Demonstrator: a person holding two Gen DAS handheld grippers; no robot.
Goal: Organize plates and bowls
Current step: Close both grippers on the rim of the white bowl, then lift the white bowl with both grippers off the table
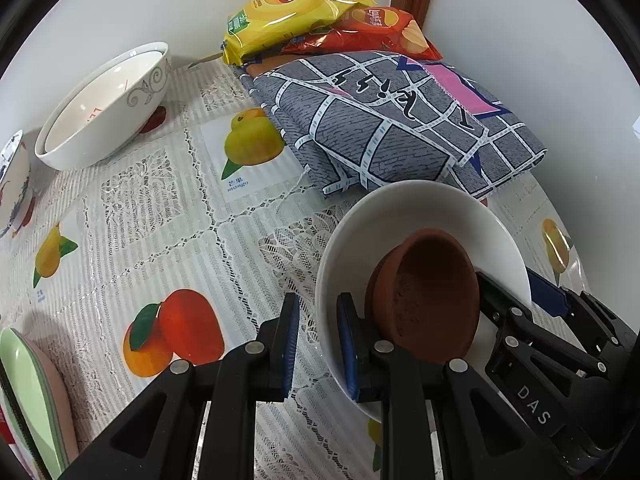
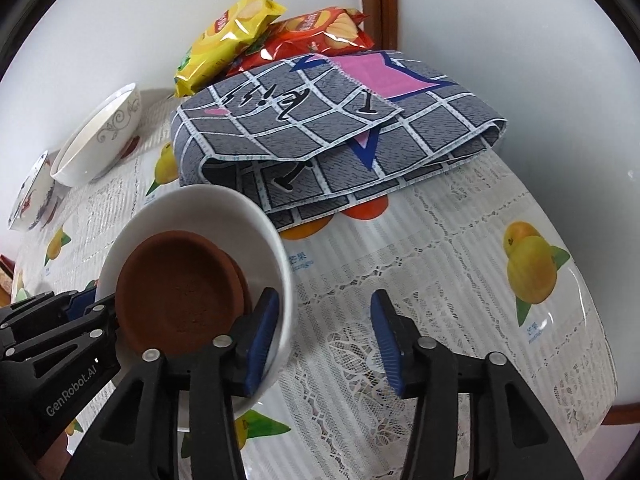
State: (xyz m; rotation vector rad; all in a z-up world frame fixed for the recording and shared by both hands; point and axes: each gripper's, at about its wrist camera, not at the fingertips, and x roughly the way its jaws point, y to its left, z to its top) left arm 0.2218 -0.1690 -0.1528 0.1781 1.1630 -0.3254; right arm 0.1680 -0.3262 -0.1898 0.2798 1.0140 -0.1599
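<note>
A white bowl (image 1: 424,216) (image 2: 256,224) is tilted above the tablecloth with a brown clay dish (image 1: 428,296) (image 2: 180,288) inside it. My left gripper (image 1: 318,340) is shut on the bowl's near rim, one pad outside and one inside. My right gripper (image 2: 326,344) is open, its left pad inside the bowl at the rim, its right pad over bare cloth. It shows in the left wrist view (image 1: 548,316) at the bowl's right side. A patterned white bowl (image 1: 104,108) (image 2: 96,140) sits at the far left.
A folded grey checked cloth (image 1: 384,120) (image 2: 332,136) lies behind the bowl, with yellow (image 1: 292,12) and red (image 1: 368,28) chip bags at the wall. A blue-patterned bowl (image 1: 12,184) (image 2: 32,196) and green and pink plates (image 1: 32,400) are at the left.
</note>
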